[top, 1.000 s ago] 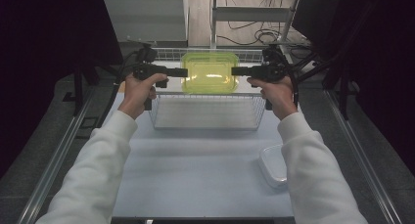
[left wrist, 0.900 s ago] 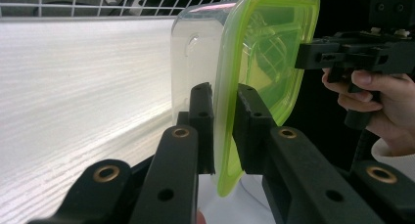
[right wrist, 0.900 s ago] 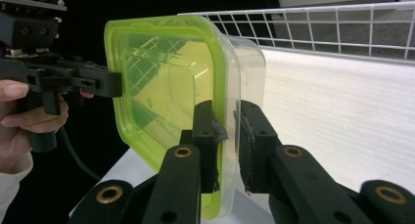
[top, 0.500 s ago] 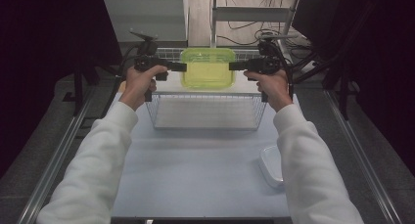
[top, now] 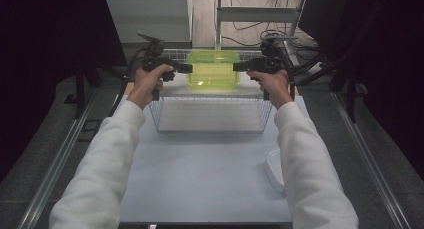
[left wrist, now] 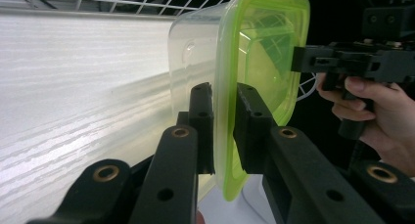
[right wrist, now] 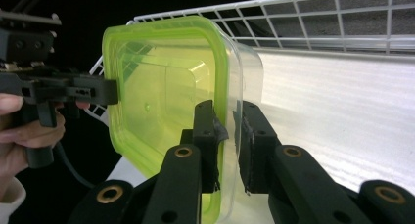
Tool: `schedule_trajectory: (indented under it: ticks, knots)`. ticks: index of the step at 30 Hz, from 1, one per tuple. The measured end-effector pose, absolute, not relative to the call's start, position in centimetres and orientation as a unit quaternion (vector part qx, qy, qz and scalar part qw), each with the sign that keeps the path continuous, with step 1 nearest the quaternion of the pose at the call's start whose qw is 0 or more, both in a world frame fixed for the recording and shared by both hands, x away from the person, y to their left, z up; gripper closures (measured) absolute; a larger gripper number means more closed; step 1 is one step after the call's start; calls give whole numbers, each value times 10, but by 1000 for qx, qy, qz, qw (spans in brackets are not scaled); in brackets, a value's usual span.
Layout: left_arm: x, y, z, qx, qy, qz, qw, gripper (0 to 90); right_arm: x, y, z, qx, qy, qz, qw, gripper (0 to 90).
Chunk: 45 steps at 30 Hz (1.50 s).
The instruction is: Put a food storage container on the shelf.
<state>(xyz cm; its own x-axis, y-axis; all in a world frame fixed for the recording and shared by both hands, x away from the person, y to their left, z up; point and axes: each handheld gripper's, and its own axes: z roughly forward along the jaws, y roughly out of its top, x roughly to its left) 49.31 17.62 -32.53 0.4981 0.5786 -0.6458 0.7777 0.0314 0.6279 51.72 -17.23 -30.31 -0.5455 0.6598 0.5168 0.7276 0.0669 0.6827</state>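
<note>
the clear plastic food container with a lime-green lid [top: 213,68] has moved over the last second: it was hanging over the middle of the white wire basket [top: 212,114], and now it hangs farther from the person, above the basket's far rim and the pale surface behind it. it has also risen a little, and both white-sleeved forearms reach out longer than before.

the left gripper [top: 186,67] pinches the container's left edge; in the left gripper view its two black jaws are pressed on either side of the green lid rim [left wrist: 226,131], with the clear tub wall on one side and the lid face on the other. the right gripper [top: 239,66] does the same on the opposite edge, its jaws clamped over the rim [right wrist: 226,136] in the right gripper view. the container is carried between them, lid up, touching nothing else that i can see.

my judgement is that the lift out of the basket is done and the carry is under way, heading for a spot beyond the basket. both grips are on a thin rim only, so the hands must travel together and keep level, or the container may twist or slip. a white lidded tub [top: 275,169] lies untouched on the pale blue table [top: 200,179], near the right sleeve.
</note>
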Motion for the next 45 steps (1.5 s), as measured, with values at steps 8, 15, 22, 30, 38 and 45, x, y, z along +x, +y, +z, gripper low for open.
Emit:
schedule_trajectory:
  ticks: [8,15,22,30,38,45]
  knots:
    - [510,179,-332,646,532,-131,531,787,531,-171,-310,-504,-707,-492,57,758]
    - [521,180,-339,626,555,-158,525,761,541,-169,-319,-540,-678,-493,78,733]
    - [523,181,-342,621,558,-162,527,745,544,-169,-323,-554,-665,-495,80,722]
    - [517,180,-337,631,569,-97,518,465,537,-165,-319,-555,-668,-494,52,501]
    - [496,188,-318,628,542,-54,555,329,519,-168,-299,-519,-689,-505,-21,348]
    - [469,193,-306,658,520,-17,545,241,496,-177,-286,-480,-716,-504,-48,255]
